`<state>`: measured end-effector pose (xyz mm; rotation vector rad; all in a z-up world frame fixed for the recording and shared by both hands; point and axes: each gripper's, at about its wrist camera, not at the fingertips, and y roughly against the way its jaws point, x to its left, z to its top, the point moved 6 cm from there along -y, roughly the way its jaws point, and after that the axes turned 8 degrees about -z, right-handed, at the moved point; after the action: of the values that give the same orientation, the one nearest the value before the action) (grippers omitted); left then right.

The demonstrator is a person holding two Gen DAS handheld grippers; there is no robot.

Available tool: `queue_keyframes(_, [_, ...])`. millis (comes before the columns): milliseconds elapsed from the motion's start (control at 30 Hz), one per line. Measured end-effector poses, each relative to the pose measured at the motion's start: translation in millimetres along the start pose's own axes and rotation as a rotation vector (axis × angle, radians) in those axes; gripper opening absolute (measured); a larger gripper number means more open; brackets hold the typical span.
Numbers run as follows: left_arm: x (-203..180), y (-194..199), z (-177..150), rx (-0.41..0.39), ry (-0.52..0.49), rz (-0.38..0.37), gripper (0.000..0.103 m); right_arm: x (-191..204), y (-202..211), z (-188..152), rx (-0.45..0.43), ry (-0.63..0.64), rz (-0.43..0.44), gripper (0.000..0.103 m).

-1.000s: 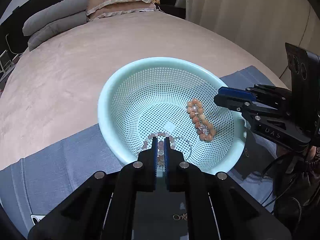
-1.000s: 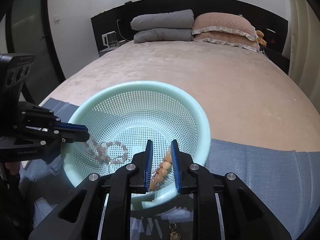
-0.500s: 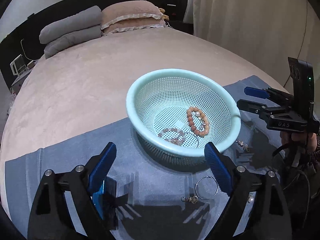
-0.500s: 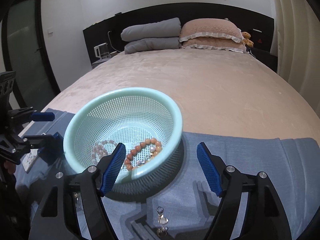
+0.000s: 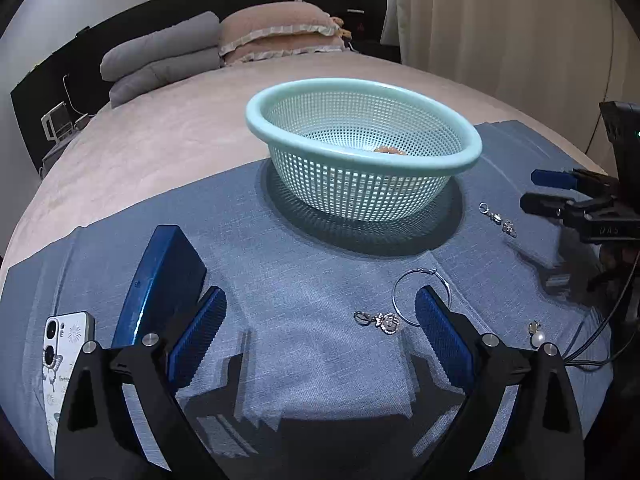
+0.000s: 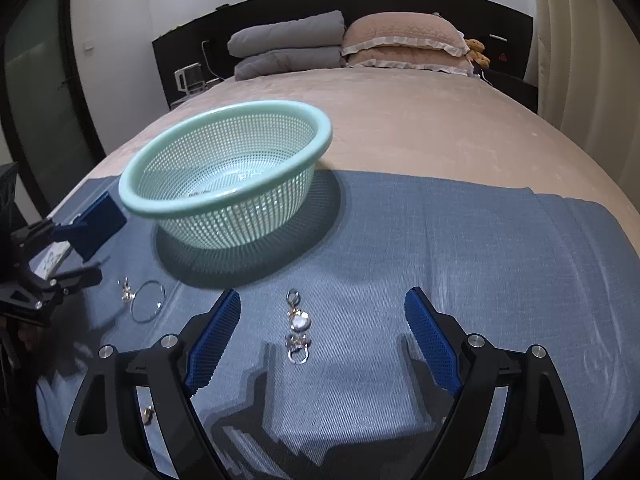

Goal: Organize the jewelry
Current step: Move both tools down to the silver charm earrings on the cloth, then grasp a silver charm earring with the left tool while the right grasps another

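Mint basket (image 5: 362, 152) sits on the blue cloth (image 5: 320, 340), beads just visible inside. Left gripper (image 5: 320, 332) spreads wider, nothing between the jaws, hoop earring (image 5: 420, 296) beside its right finger. Right gripper (image 6: 322, 336) is opening too, charm earring (image 6: 298, 328) lying between, untouched. Looks like pickup time: lower and pinch.

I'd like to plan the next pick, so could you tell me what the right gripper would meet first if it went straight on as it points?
Probably the silver charm lying on the blue cloth between its opening fingers; depth is unclear.
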<state>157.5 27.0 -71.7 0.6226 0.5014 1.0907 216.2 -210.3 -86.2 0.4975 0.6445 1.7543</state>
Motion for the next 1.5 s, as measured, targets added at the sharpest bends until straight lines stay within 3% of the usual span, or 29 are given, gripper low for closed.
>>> queue_keyframes(67, [0, -4, -3, -0.023, 0.013, 0.001, 0.093, 1, -6, -9, 0.021, 0.001, -0.022, 0.076])
queue_keyframes(167, [1, -11, -7, -0.028, 0.011, -0.001, 0.092, 6, -19, -18, 0.081, 0.004, -0.002, 0.056])
queue_keyframes(267, [-5, -19, -11, -0.003, -0.012, -0.022, 0.077, 15, -23, -21, 0.092, 0.044, -0.014, 0.050])
queue_keyframes(333, [-7, -27, -14, 0.034, -0.031, -0.029, 0.059, 17, -23, -23, 0.094, 0.058, -0.022, 0.046])
queue_keyframes(433, [-18, -31, -18, 0.053, -0.070, -0.066, 0.041, 20, -24, -23, 0.099, 0.076, -0.030, 0.037])
queue_keyframes(600, [-24, -35, -19, 0.069, -0.084, -0.079, 0.037, 36, -24, -25, 0.097, 0.160, -0.029, 0.015])
queue_keyframes(700, [-30, -34, -21, 0.079, -0.102, -0.105, 0.018, 35, -23, -24, 0.099, 0.151, -0.020, 0.015])
queue_keyframes(1033, [-26, -32, -20, 0.116, -0.028, -0.155, 0.015, 25, -19, -22, 0.107, 0.088, 0.034, 0.014])
queue_keyframes(1500, [-17, -10, -22, 0.149, -0.002, -0.109, 0.015, 18, 4, -15, 0.080, 0.102, 0.014, 0.014])
